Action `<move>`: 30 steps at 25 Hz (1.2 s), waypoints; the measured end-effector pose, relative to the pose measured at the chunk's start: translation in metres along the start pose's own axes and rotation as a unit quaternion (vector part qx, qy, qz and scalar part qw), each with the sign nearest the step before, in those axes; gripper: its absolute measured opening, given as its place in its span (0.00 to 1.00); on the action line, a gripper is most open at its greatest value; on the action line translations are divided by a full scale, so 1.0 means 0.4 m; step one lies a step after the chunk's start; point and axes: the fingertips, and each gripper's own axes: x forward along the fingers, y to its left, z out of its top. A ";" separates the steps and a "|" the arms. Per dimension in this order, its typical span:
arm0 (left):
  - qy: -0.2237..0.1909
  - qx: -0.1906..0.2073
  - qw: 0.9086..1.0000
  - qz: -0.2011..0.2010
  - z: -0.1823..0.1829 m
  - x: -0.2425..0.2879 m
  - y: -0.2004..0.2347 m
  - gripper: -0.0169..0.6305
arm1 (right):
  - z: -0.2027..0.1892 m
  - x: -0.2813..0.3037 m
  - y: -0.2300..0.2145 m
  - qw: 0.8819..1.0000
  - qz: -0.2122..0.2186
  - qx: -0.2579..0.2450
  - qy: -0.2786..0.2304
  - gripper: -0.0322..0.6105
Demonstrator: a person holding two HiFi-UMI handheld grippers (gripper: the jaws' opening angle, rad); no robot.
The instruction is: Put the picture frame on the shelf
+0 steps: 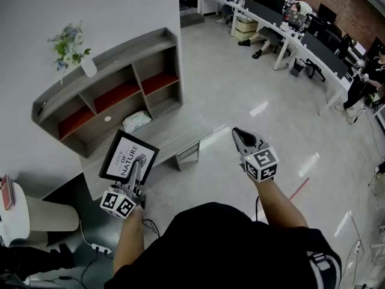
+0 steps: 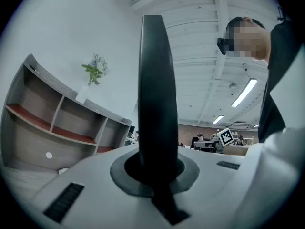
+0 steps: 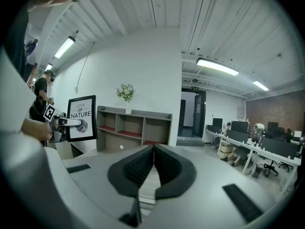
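Left tool (image 1: 137, 173) clenched on picture frame (image 1: 128, 156); frame not yet on shelf (image 1: 108, 95).

I have the left tool's jaws clamped on the lower part of the picture frame, which is held upright in the air in front of the shelf and apart from it. The left gripper view shows the frame edge-on between the jaws. My right tool (image 1: 243, 138) is off to the right, jaws together with nothing between them. A vase of flowers (image 1: 75, 50) stands on the shelf top.
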 end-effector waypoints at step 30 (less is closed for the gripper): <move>0.007 0.008 1.000 0.025 -0.007 0.100 0.016 0.07 | -0.037 0.043 -0.124 1.000 0.000 0.031 -0.002 0.07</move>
